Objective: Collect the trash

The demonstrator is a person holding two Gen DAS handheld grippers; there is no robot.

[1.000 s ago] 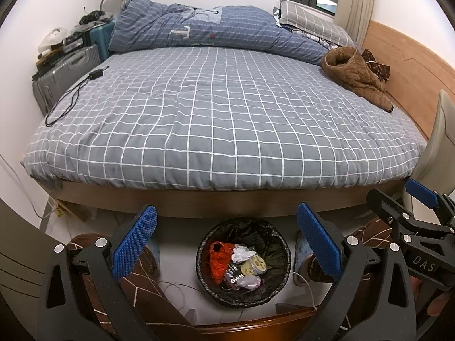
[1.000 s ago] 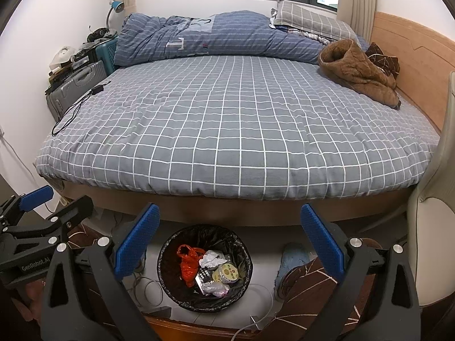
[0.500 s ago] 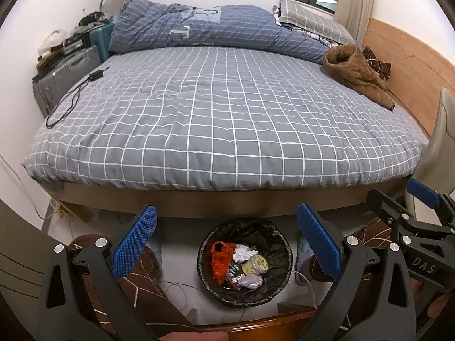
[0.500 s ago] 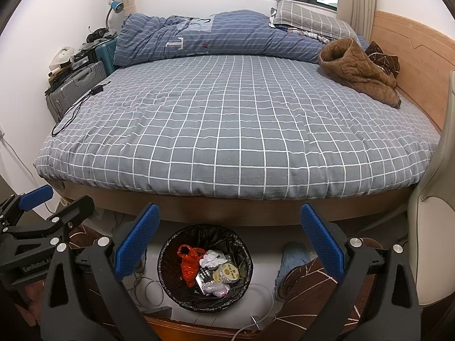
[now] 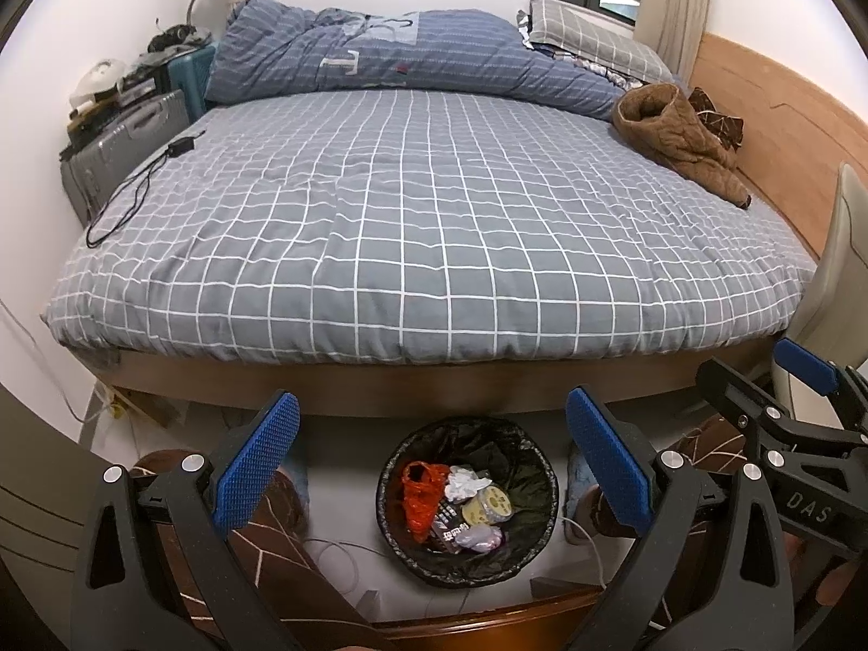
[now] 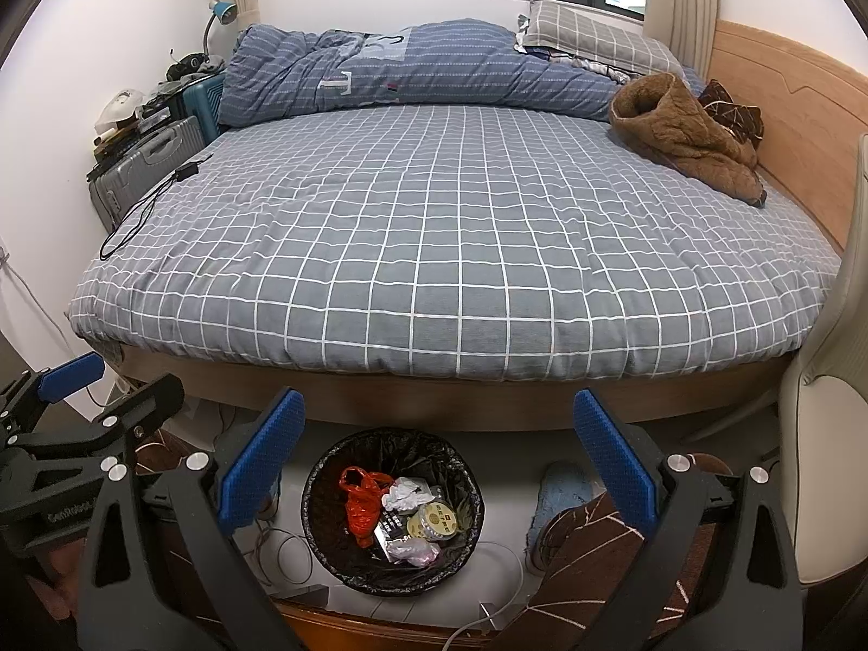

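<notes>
Holding my left gripper (image 5: 431,466) and right gripper (image 6: 436,461) spread and empty above the lined trash bin (image 6: 325,521), I judge collection nearly finished; next, scan beside the bin for strays.

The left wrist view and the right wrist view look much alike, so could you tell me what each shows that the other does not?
Only the left wrist view shows the right gripper, at its right edge. Only the right wrist view shows the left gripper, at its left edge, and more of the pale chair. Both share the bed, the brown garment, the suitcases, and the black-lined trash bin holding a red bag and wrappers, framed by open blue-padded fingers.
</notes>
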